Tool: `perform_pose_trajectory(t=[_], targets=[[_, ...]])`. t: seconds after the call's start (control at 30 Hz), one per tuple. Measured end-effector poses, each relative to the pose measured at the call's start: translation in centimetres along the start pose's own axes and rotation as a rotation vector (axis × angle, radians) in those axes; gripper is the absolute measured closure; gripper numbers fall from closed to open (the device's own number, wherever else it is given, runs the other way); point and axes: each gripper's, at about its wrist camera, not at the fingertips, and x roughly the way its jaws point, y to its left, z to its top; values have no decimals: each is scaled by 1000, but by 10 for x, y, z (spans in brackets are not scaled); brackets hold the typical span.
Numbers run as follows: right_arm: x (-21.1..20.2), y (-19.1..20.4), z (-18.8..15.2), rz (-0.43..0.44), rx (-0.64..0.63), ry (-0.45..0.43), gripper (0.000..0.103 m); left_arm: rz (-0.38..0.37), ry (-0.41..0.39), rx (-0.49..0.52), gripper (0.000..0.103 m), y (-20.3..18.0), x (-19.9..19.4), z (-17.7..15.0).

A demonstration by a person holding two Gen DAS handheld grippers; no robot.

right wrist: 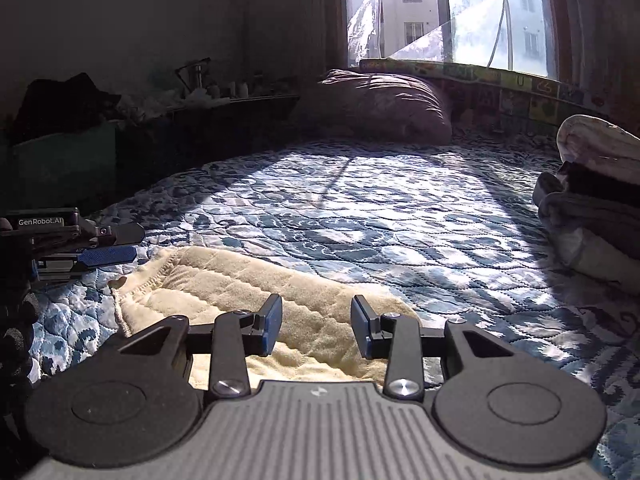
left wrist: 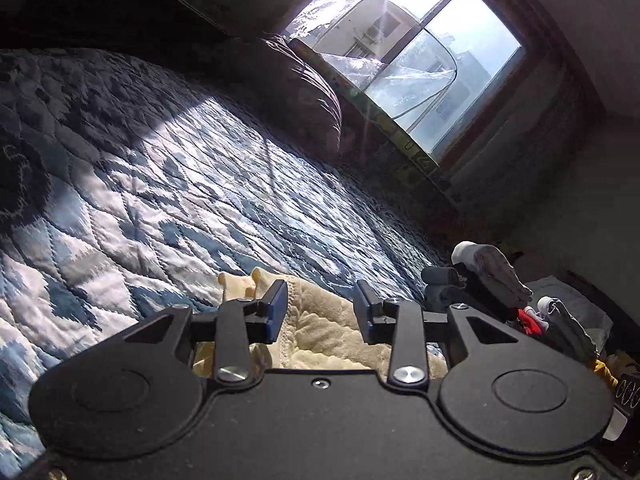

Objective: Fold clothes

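cream fleece garment [right wrist: 256,300] lies folded on the blue-and-white quilt [right wrist: 360,216]. right gripper [right wrist: 316,330] hovers over its near edge, jaws spread wide, holding nothing. left gripper [left wrist: 321,314] above the garment's left end, jaws likewise spread, empty.

Bed [right wrist: 360,208] covered by a blue-and-white quilted spread, sunlit patch across the middle. Lying on it: cream fleecy garment [right wrist: 256,280] at the near edge, flat-ish and lengthwise; dark reddish pillow [right wrist: 392,108] at the far end under the window; pile of grey and white clothes [right wrist: 592,208] on the right side, well apart from the cream garment.
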Motion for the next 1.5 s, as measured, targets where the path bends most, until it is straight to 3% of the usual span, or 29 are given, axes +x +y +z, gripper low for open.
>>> perform_pose_trajectory(t=[0.07,0.23,0.37,0.47,0.67,0.9,1.07,1.13,1.27,1.5], targets=[[11,-4,-4,-12,14,13,64,-2,42,109,63,-20,18,-7],[30,-14,-29,-20,60,59,61,10,103,252,51,-37,56,-15],[31,-9,-42,-21,26,31,60,90,217,376,47,-36,82,-28],[33,-4,-50,-42,-23,9,60,128,226,505,47,-44,86,-40],[43,-8,-49,-31,-25,27,59,148,228,536,46,-42,90,-46],[26,10,-30,-87,-123,78,59,145,185,542,46,-49,73,-43],[-27,33,-38,-75,-198,-25,61,39,119,612,47,-65,20,-44],[-33,36,-51,-97,-195,-11,61,-5,133,650,47,-69,9,-53],[-19,20,-71,-80,-35,57,58,64,250,704,47,-63,27,-72],[-3,20,-60,-67,-75,141,55,77,267,659,44,-56,33,-74]])
